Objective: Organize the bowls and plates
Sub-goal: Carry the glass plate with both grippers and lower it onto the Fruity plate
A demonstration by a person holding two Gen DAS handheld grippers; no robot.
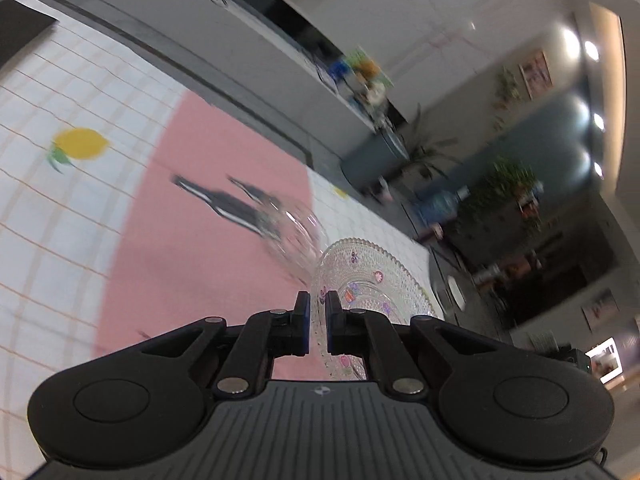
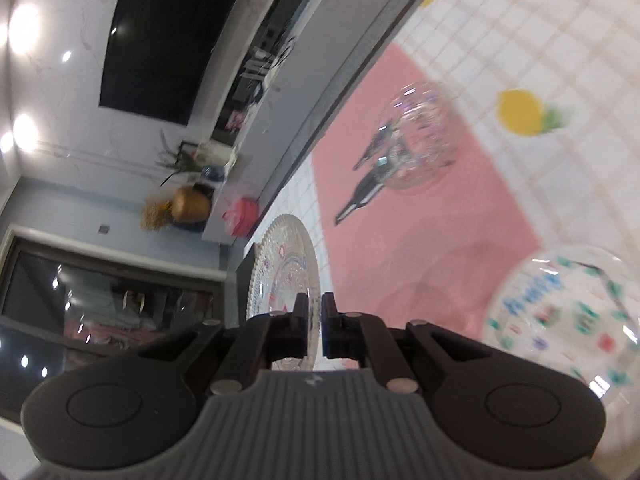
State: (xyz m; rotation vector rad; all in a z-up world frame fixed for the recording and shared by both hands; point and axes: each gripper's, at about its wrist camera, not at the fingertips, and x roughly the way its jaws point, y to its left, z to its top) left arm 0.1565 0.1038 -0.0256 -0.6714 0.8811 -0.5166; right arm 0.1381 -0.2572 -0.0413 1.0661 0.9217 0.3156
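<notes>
In the left wrist view my left gripper point(image 1: 318, 300) is shut on the rim of a clear beaded glass plate point(image 1: 372, 288) with small coloured motifs, held tilted above the table. Farther off, the right gripper point(image 1: 268, 220) shows as a dark blur holding a clear glass piece point(image 1: 298, 236). In the right wrist view my right gripper point(image 2: 316, 304) is shut on the edge of a second beaded glass plate point(image 2: 280, 268), standing almost on edge. Beyond it the left gripper point(image 2: 388, 152) carries its plate point(image 2: 420, 136). A clear bowl point(image 2: 560, 312) with coloured print sits at the lower right.
The table wears a white grid cloth point(image 1: 60, 220) with lemon prints and a large pink patch point(image 1: 208, 272). A grey ledge point(image 1: 248, 92) runs along its far edge. Behind it are a counter with clutter, potted plants point(image 1: 508, 184) and a dark screen point(image 2: 168, 40).
</notes>
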